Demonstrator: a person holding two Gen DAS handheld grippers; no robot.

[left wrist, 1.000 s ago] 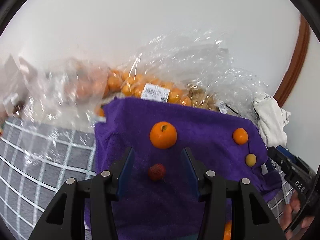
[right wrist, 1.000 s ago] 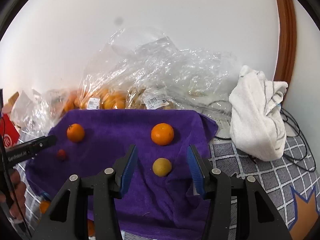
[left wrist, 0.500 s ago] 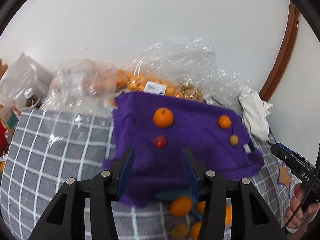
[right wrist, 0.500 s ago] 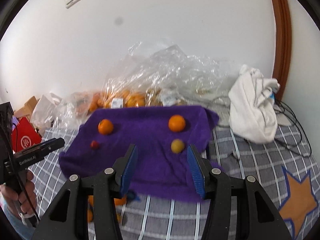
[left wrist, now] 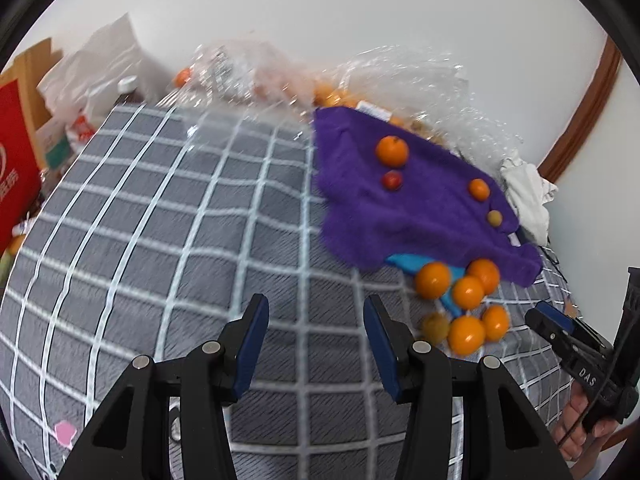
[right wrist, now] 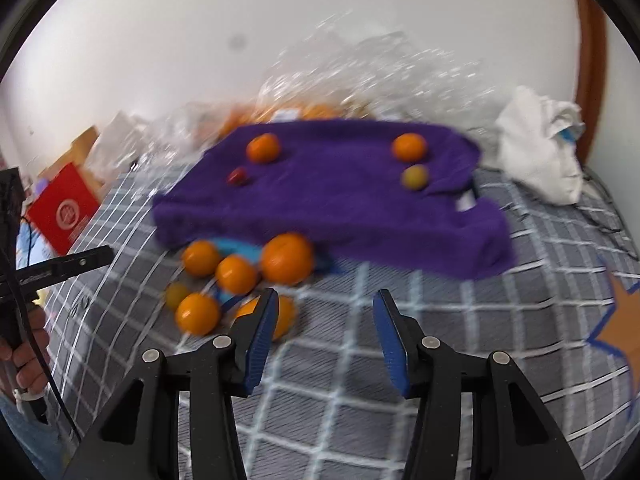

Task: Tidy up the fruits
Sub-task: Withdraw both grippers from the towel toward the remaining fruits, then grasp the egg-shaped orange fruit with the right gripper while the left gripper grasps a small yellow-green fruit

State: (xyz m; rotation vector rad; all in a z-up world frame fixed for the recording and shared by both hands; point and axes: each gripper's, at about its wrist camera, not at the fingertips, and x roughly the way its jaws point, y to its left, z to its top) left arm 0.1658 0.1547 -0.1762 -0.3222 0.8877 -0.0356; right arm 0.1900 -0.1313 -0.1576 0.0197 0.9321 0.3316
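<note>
A purple towel (left wrist: 420, 216) (right wrist: 328, 196) lies on the grey checked cover and carries two oranges (left wrist: 392, 151) (right wrist: 409, 147), a small red fruit (left wrist: 392, 180) (right wrist: 237, 176) and a small yellow-green fruit (left wrist: 495, 217) (right wrist: 415, 176). A pile of several oranges (left wrist: 456, 300) (right wrist: 240, 276) lies on blue cloth in front of the towel. My left gripper (left wrist: 316, 340) is open and empty over bare cover, left of the pile. My right gripper (right wrist: 326, 332) is open and empty, its left finger just in front of the pile.
Clear plastic bags (left wrist: 384, 88) (right wrist: 360, 80) with more oranges lie behind the towel by the wall. A white cloth (right wrist: 540, 152) is at the right. A red box (left wrist: 12, 168) (right wrist: 64, 208) and cartons stand at the left.
Both grippers have pulled back and away from the towel, which now looks smaller. The pile of oranges in front of the towel has come into view.
</note>
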